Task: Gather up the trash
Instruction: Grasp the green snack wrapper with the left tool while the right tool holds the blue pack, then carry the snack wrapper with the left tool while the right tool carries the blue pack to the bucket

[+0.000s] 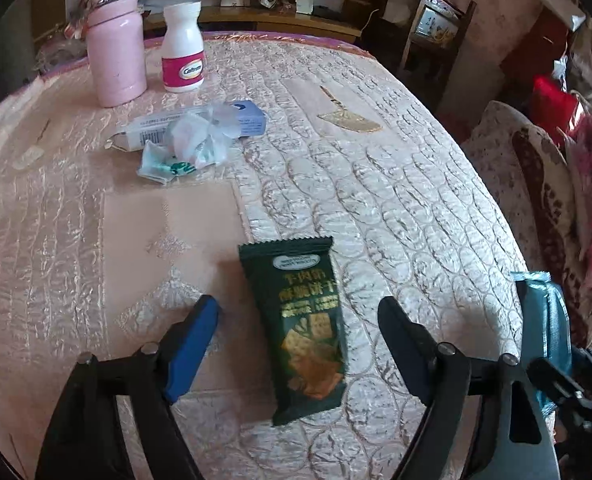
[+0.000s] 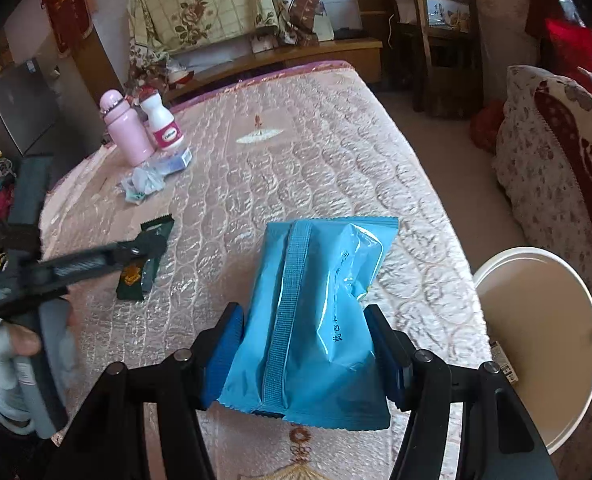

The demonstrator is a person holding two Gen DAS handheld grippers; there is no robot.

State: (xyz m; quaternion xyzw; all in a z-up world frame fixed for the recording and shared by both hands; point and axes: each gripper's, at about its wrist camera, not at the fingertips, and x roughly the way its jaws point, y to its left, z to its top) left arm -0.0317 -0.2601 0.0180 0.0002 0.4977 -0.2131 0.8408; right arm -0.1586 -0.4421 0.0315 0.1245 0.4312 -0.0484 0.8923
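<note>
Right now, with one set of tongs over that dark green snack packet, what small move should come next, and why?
Probably lower the left tongs and close them on the dark green cracker packet. It lies flat on the quilted bedspread between the open fingers, not yet touched. The right tongs already grip the blue packet, and the white bucket waits beside the bed.

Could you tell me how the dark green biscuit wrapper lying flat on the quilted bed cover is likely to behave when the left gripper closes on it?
The dark green biscuit wrapper looks like thin glossy film, so it will probably crumple and may slip between the pads. It lies flat and seems light, likely lifting easily. The left gripper straddles it, open.
</note>
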